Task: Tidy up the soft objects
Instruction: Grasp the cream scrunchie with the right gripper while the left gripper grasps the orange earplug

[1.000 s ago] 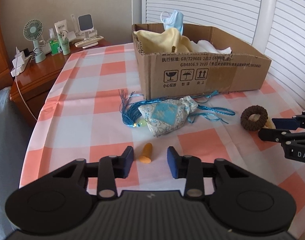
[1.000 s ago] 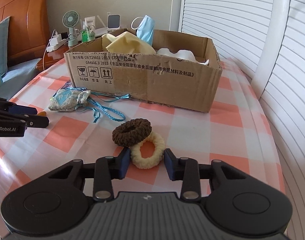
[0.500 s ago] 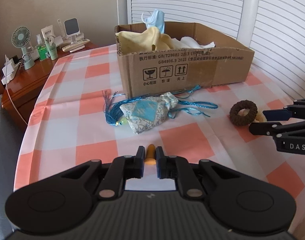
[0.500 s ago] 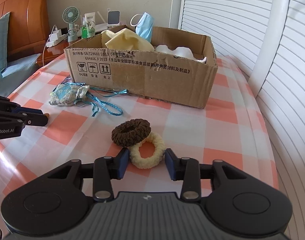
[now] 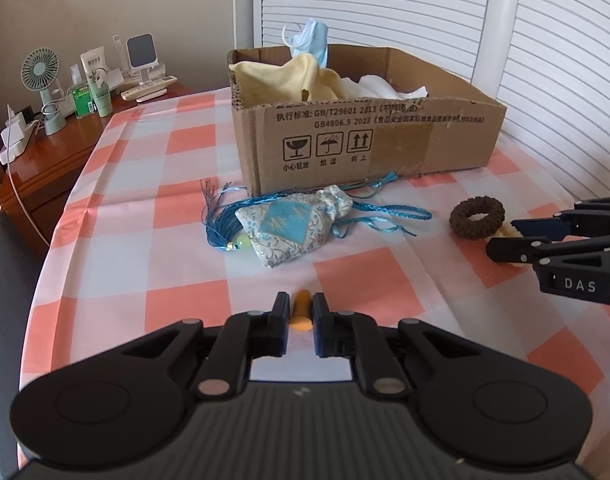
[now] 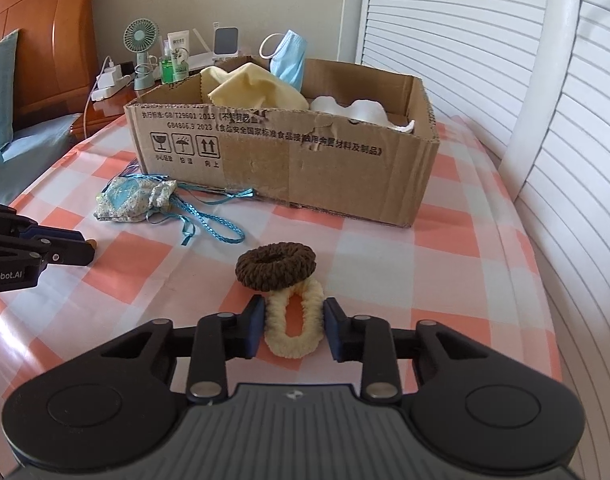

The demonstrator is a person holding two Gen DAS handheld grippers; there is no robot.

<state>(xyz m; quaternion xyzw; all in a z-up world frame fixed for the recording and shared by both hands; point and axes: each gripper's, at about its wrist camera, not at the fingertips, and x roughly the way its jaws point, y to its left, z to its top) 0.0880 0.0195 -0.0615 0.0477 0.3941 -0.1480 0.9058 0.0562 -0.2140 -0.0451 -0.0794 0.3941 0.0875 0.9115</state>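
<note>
My left gripper point(image 5: 301, 322) is shut on a small orange foam earplug point(image 5: 301, 307) low over the checked cloth. In the right wrist view my right gripper point(image 6: 293, 320) is closing, and its pads squeeze a cream scrunchie point(image 6: 273, 322) into a narrow oval. A brown scrunchie point(image 6: 276, 266) lies partly on top of the cream one's far end. A blue patterned sachet point(image 5: 289, 228) with blue cords lies in front of the cardboard box point(image 5: 425, 140). The box holds a yellow cloth, a white cloth and a blue face mask.
A pink-and-white checked cloth point(image 5: 177, 248) covers the table. A wooden nightstand point(image 5: 65, 148) at the left carries a small fan, bottles and chargers. White louvred shutters point(image 6: 505, 60) close off the back and right side. A bed headboard stands at far left.
The left jaws closed on the orange earplug. The right jaws came together on the cream scrunchie, pressing it from a round ring into an oval.
</note>
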